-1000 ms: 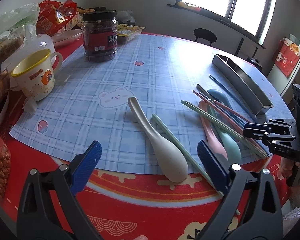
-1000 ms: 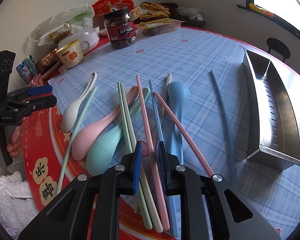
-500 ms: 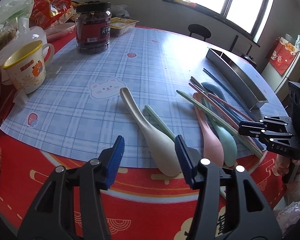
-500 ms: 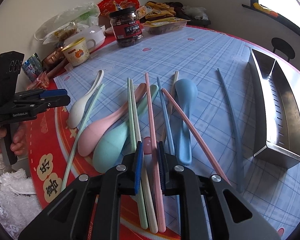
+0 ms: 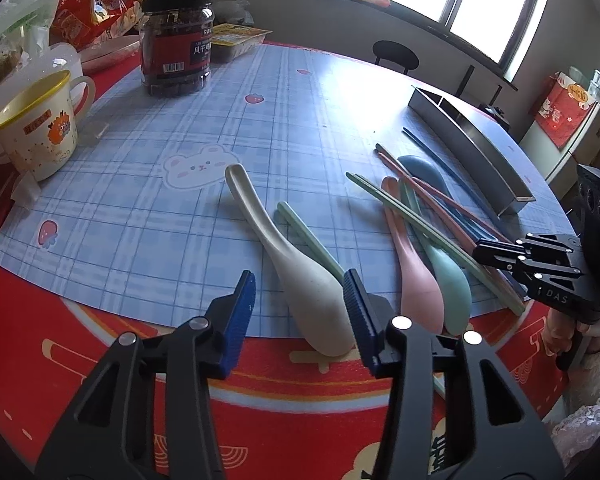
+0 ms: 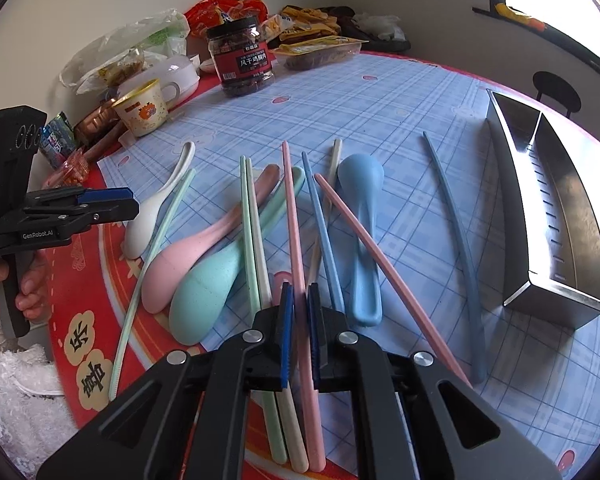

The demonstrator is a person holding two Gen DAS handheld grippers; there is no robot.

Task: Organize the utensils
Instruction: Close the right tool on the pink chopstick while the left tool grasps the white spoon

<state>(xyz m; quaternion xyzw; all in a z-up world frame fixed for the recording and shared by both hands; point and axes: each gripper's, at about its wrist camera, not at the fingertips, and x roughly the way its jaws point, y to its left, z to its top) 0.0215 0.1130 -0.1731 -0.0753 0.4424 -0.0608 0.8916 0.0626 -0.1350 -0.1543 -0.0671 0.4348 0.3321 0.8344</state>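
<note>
The left gripper's body reads "GenRobot.AI" in the right wrist view, and the right gripper's body reads "DAS" in the left wrist view. The dark snack jar (image 6: 244, 56) near the far edge of the table carries a red label with Chinese characters too small to read.

Four spoons lie on the blue plaid mat (image 5: 260, 120): a cream spoon (image 5: 296, 268), a pink spoon (image 6: 204, 248), a mint spoon (image 6: 220, 276) and a blue spoon (image 6: 362, 232). Among them lie several chopsticks: two pink, two blue, at least three green and a cream one.

The right gripper (image 6: 298, 320) is closed to a narrow gap around a pink chopstick (image 6: 296, 248) near the mat's front edge; whether the pads touch it cannot be told. The left gripper (image 5: 300, 320) stands open, its blue pads either side of the cream spoon's bowl at the mat's front edge.

A steel two-compartment utensil box (image 6: 556, 208) stands at the right edge of the mat. A yellow-rimmed mug (image 5: 36, 132), a white lidded container and snack bags crowd the far left of the red tablecloth (image 5: 300, 420).
</note>
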